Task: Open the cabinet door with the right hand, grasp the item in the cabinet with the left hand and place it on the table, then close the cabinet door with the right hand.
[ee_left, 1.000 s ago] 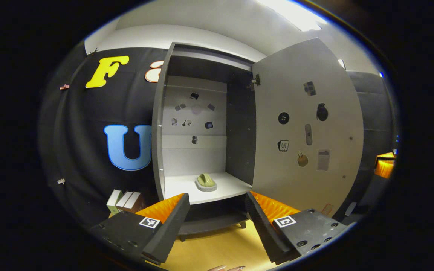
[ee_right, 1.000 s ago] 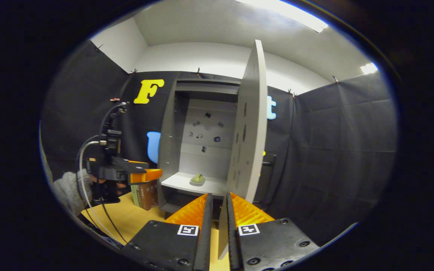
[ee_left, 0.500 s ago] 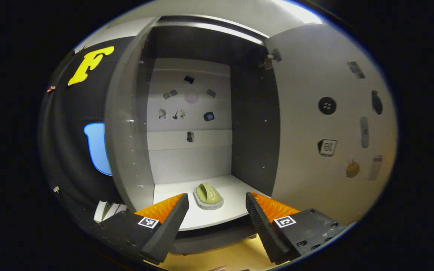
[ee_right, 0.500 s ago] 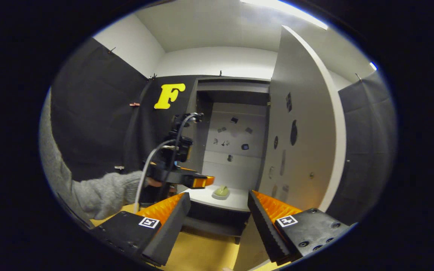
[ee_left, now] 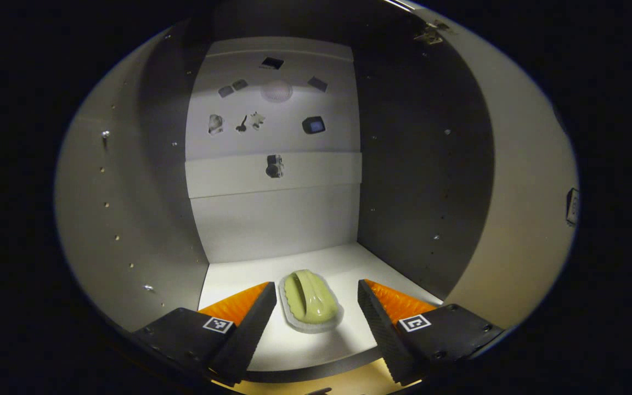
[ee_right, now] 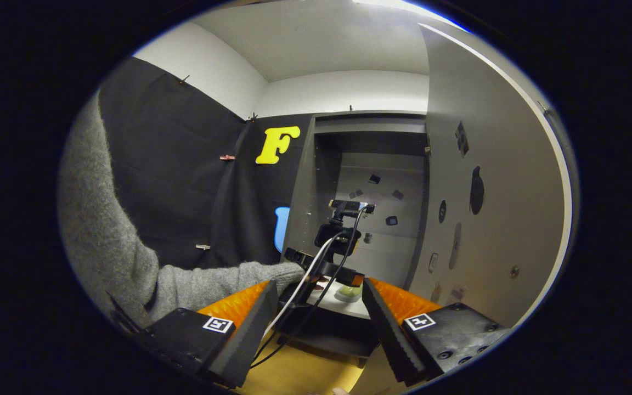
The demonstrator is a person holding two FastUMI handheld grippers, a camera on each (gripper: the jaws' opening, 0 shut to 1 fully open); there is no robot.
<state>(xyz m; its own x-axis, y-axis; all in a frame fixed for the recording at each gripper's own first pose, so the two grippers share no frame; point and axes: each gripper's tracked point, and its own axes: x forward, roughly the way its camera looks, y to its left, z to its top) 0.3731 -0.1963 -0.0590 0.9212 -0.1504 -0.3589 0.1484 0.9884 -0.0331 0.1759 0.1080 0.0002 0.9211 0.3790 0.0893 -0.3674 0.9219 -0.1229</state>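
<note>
The left tongs (ee_left: 316, 307) gape wide inside the cabinet (ee_left: 272, 219), straddling the green item (ee_left: 310, 300) between them for grasping; the right tongs (ee_right: 319, 321) hang open, clear of the door (ee_right: 491, 219).

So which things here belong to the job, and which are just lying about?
Job:
- green item on the cabinet shelf
- open cabinet door
- left gripper, open
- right gripper, open
- wooden table

Lying about:
- stickers on the back panel

One green item (ee_left: 310, 299) on one pale dish (ee_left: 300, 326), one cabinet (ee_left: 129, 219), one open door (ee_right: 486, 219), two hand-held grippers.
</note>
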